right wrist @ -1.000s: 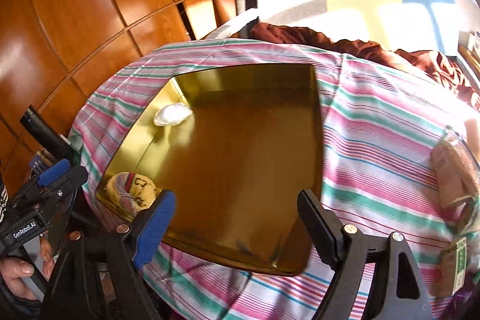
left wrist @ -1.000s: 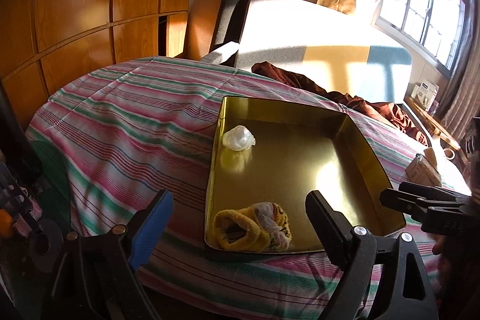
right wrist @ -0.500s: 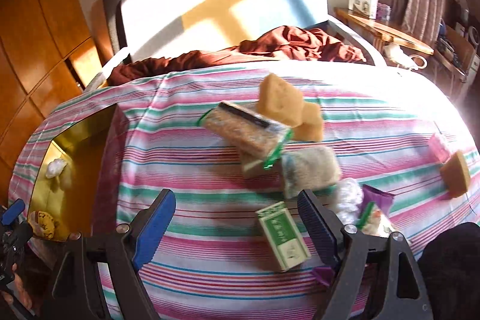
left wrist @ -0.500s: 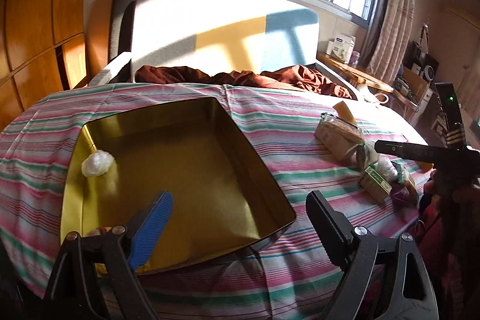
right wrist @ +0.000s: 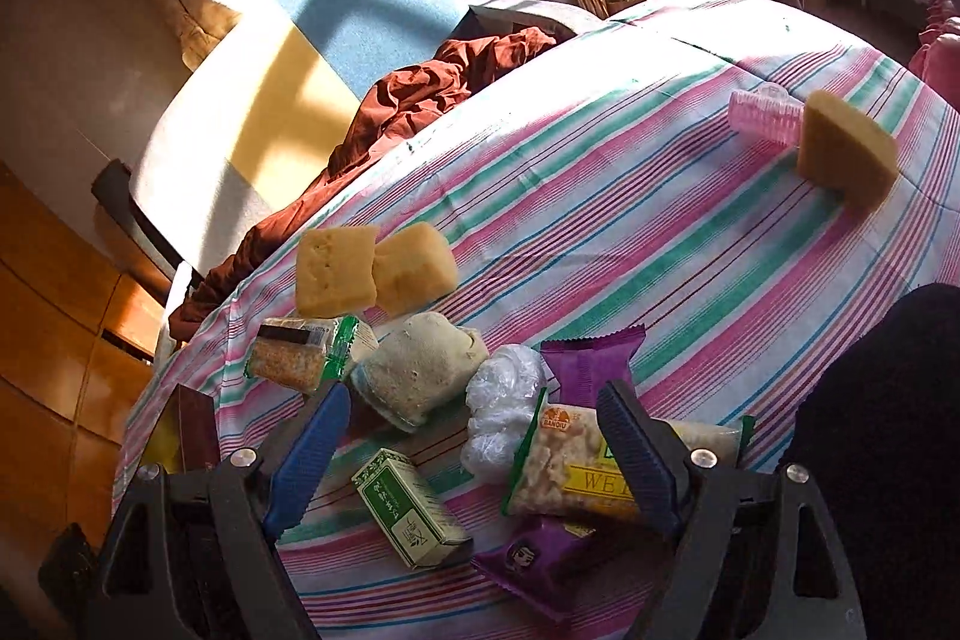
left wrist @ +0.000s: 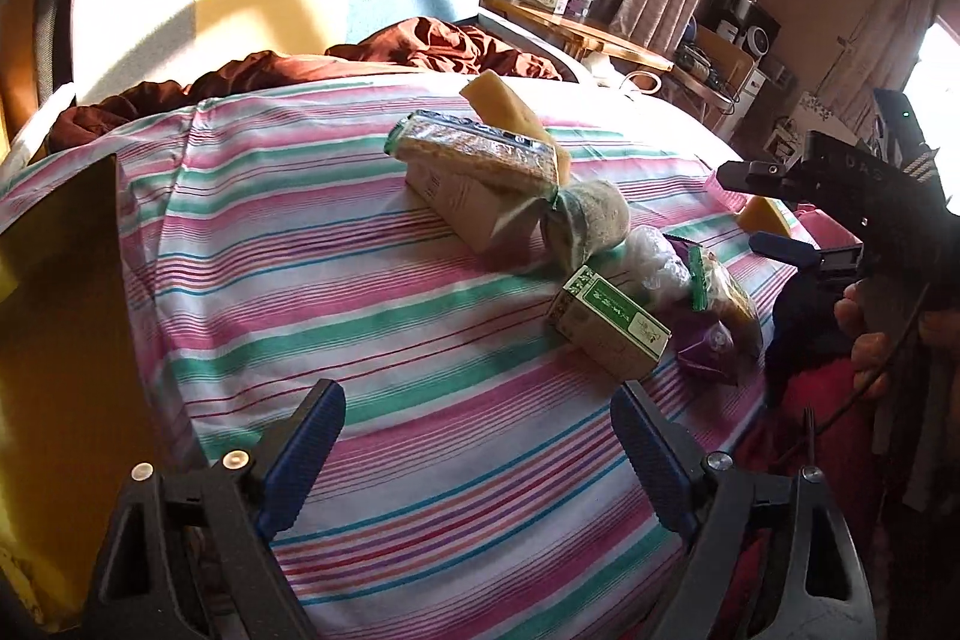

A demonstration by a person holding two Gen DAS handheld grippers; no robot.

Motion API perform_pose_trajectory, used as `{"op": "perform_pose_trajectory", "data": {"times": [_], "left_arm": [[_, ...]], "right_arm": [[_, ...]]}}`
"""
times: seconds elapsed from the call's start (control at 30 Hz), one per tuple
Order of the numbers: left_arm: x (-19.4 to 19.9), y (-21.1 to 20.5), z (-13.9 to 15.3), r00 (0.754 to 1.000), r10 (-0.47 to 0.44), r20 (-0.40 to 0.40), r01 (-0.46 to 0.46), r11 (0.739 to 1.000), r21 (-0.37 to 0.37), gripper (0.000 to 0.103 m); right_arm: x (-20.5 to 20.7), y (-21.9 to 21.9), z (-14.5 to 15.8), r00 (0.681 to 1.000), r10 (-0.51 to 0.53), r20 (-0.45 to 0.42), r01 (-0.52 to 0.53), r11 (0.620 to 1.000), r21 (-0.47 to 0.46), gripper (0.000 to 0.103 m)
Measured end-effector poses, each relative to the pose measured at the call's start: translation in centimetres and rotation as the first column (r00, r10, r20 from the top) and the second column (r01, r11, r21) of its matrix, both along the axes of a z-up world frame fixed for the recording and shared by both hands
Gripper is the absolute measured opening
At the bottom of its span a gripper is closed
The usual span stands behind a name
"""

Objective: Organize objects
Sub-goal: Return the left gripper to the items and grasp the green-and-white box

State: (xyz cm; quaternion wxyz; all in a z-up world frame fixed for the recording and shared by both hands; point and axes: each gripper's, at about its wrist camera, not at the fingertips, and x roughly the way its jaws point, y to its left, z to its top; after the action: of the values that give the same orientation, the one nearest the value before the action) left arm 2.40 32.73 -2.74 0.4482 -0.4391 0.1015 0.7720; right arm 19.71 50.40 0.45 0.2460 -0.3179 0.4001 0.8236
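A pile of goods lies on the striped cloth (left wrist: 360, 292): a green-and-white box (left wrist: 609, 322), a wrapped snack bar (left wrist: 480, 154), a yellow sponge (left wrist: 510, 112), a wrapped bun (left wrist: 591, 220) and a purple packet (left wrist: 708, 346). My left gripper (left wrist: 474, 400) hangs short of the pile, its jaws closing on nothing. The gold tray (left wrist: 54, 280) is at the left edge. My right gripper (right wrist: 474, 394) stands open over the clear plastic bag (right wrist: 504, 400), the cracker packet (right wrist: 564, 466) and the green box (right wrist: 414, 514). It also shows as the right gripper (left wrist: 762, 211) beyond the pile.
Two sponges (right wrist: 333, 268) sit behind the pile; another sponge (right wrist: 846, 154) and a pink roller (right wrist: 765, 115) lie far right. A brown cloth (left wrist: 420, 46) is heaped past the table's far edge. A person's hand (left wrist: 864, 340) and dark sleeve (right wrist: 888, 430) are at the right.
Both views have swung right, away from the gold tray and onto the pile of goods. The tray has slid to the left edge. Both grippers stay empty.
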Motion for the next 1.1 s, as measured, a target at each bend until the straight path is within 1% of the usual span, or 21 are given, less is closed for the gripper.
{"op": "perform_pose_trajectory", "data": {"times": [0.07,0.13,0.17,0.4,0.47,0.57,0.6,0.63,0.67,0.7,0.73,0.77,0.83,0.9,1.0,1.1], "left_arm": [[0.0,1.9,-0.9,1.0,-0.017,0.024,0.017,1.0,-0.01,0.084],[-0.1,3.6,-1.5,0.999,-0.023,0.045,0.024,0.999,-0.023,0.077],[-0.1,4.4,-1.8,0.998,-0.027,0.059,0.029,0.999,-0.027,0.076],[-0.1,8.5,-2.5,0.99,-0.034,0.136,0.037,0.999,-0.021,0.076],[0.2,9.6,-2.4,0.99,-0.04,0.132,0.043,0.999,-0.018,0.078],[0.4,11.5,-3.1,0.994,-0.039,0.103,0.046,0.997,-0.064,0.081],[0.4,11.9,-3.6,0.993,-0.039,0.108,0.048,0.996,-0.081,0.082],[0.3,12.1,-4.2,0.993,-0.039,0.111,0.05,0.994,-0.096,0.079],[0.6,12.0,-4.3,0.996,-0.047,0.081,0.054,0.994,-0.091,0.078],[0.9,11.7,-4.2,0.998,-0.056,0.042,0.06,0.994,-0.095,0.068],[1.1,11.3,-4.2,0.997,-0.072,0.023,0.074,0.993,-0.097,0.061],[1.1,10.8,-4.1,0.996,-0.088,0.018,0.089,0.992,-0.089,0.055],[0.9,9.2,-4.1,0.996,-0.092,-0.004,0.091,0.992,-0.092,0.031],[0.9,7.4,-4.2,0.994,-0.106,-0.017,0.104,0.992,-0.066,0.031],[1.6,4.9,-4.3,0.989,-0.118,-0.087,0.112,0.991,-0.074,0.031],[2.3,1.8,-4.5,0.985,-0.109,-0.135,0.101,0.993,-0.065,0.031]], "right_arm": [[0.2,0.3,-0.1,1.0,-0.004,-0.031,0.003,1.0,-0.025,0.086],[0.2,0.5,-0.3,0.999,0.0,-0.054,-0.003,0.999,-0.046,0.086],[0.2,0.6,-0.4,0.998,0.003,-0.062,-0.007,0.999,-0.053,0.086],[0.2,0.6,-0.5,0.996,0.011,-0.087,-0.016,0.998,-0.063,0.086],[0.2,0.6,-0.5,0.996,0.009,-0.089,-0.015,0.998,-0.066,0.086],[0.2,0.7,-0.5,0.996,0.009,-0.093,-0.015,0.998,-0.068,0.086],[0.2,0.7,-0.5,0.996,0.008,-0.093,-0.014,0.997,-0.07,0.086],[0.2,0.7,-0.6,0.996,0.007,-0.094,-0.014,0.997,-0.071,0.086],[0.2,0.7,-0.6,0.996,0.006,-0.094,-0.013,0.997,-0.073,0.086],[0.2,0.7,-0.6,0.995,0.006,-0.095,-0.013,0.997,-0.075,0.086],[0.2,0.7,-0.6,0.995,0.006,-0.095,-0.013,0.997,-0.077,0.086],[0.1,0.7,-0.7,0.996,0.006,-0.092,-0.013,0.997,-0.079,0.086],[0.0,0.7,-0.7,0.996,0.009,-0.085,-0.016,0.997,-0.081,0.086],[-0.1,0.7,-0.8,0.997,0.012,-0.08,-0.019,0.996,-0.082,0.086],[-0.1,0.7,-0.9,0.998,0.01,-0.064,-0.016,0.996,-0.082,0.086],[-0.3,0.6,-1.0,0.999,0.014,-0.044,-0.018,0.996,-0.083,0.086]]}}
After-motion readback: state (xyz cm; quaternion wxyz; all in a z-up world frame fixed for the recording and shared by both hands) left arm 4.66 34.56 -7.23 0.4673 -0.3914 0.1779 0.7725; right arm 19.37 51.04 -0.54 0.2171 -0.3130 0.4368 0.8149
